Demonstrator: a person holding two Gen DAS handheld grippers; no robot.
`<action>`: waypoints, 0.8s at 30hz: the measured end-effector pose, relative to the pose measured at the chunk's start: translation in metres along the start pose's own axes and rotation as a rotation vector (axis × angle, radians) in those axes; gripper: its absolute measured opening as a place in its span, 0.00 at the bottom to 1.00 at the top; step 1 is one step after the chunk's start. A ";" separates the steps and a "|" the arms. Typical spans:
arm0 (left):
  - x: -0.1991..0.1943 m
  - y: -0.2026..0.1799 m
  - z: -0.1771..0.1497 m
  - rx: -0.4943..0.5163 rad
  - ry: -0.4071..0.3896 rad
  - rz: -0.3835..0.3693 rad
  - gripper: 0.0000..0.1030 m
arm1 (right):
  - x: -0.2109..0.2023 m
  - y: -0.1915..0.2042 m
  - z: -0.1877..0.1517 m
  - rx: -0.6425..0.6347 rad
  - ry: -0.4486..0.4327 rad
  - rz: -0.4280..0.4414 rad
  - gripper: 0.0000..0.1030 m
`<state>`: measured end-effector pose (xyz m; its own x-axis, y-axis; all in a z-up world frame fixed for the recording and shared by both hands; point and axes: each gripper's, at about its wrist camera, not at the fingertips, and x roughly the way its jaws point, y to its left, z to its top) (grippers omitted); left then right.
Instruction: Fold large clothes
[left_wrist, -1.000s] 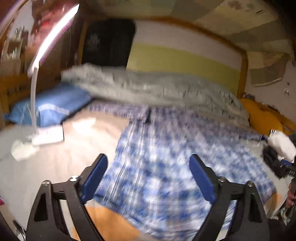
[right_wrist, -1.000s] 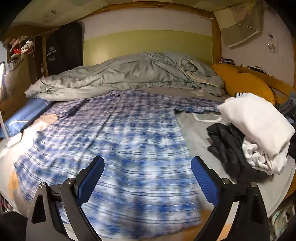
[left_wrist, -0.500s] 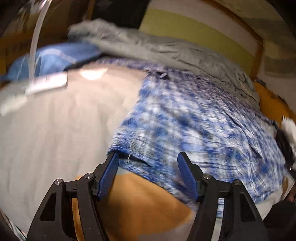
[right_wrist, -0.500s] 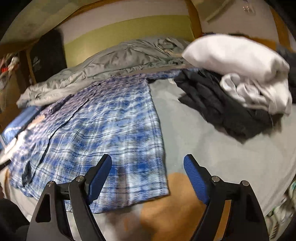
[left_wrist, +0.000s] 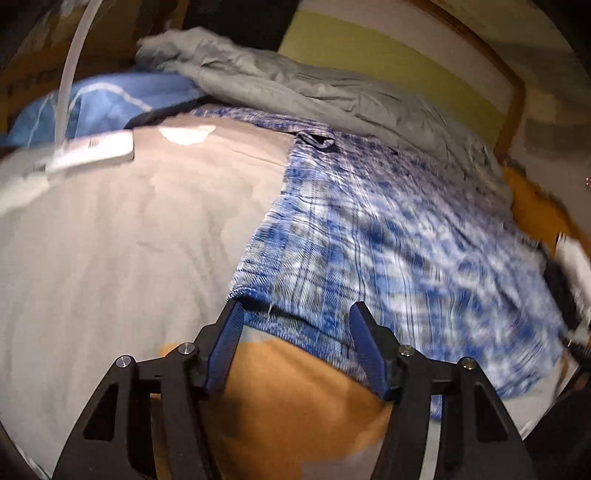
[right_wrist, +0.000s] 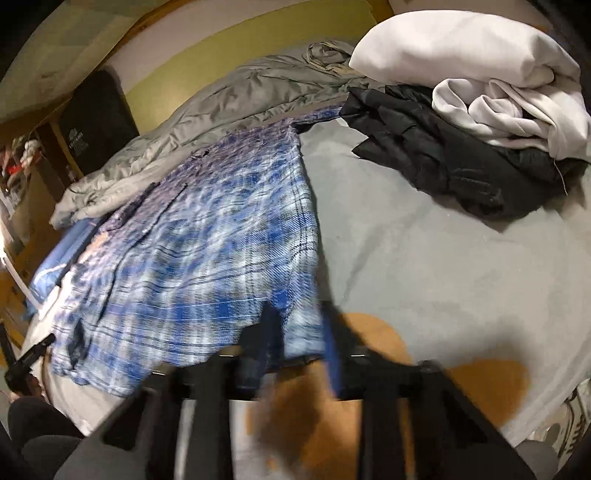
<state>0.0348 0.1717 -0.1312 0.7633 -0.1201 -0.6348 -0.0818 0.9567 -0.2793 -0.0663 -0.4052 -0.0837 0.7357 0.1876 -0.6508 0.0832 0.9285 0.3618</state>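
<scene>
both grippers now lower at plaid shirt (left_wrist: 388, 236) hem; right gripper (right_wrist: 299, 343) closing on it

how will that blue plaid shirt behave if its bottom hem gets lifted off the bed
The blue plaid shirt is probably floppy: it lies flat with soft ripples, so it should drape and sag. It looks thin, so likely light. The far sleeve reaches the grey duvet and may drag.

left tool (left_wrist: 295, 314): jaws apart, angled down | right tool (right_wrist: 295, 332): jaws just closing, blurred
</scene>
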 end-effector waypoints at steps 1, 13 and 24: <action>0.001 0.002 0.003 -0.014 0.003 -0.005 0.57 | -0.003 0.002 0.000 -0.011 -0.011 0.001 0.07; -0.008 0.012 0.013 0.018 -0.019 0.134 0.76 | -0.020 0.021 0.016 -0.035 -0.102 -0.013 0.06; -0.047 -0.009 0.039 -0.043 -0.293 0.081 0.03 | -0.015 0.023 0.041 -0.056 -0.182 -0.144 0.06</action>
<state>0.0248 0.1793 -0.0707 0.9051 0.0437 -0.4230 -0.1719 0.9474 -0.2701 -0.0481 -0.3993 -0.0384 0.8282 -0.0041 -0.5604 0.1623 0.9588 0.2329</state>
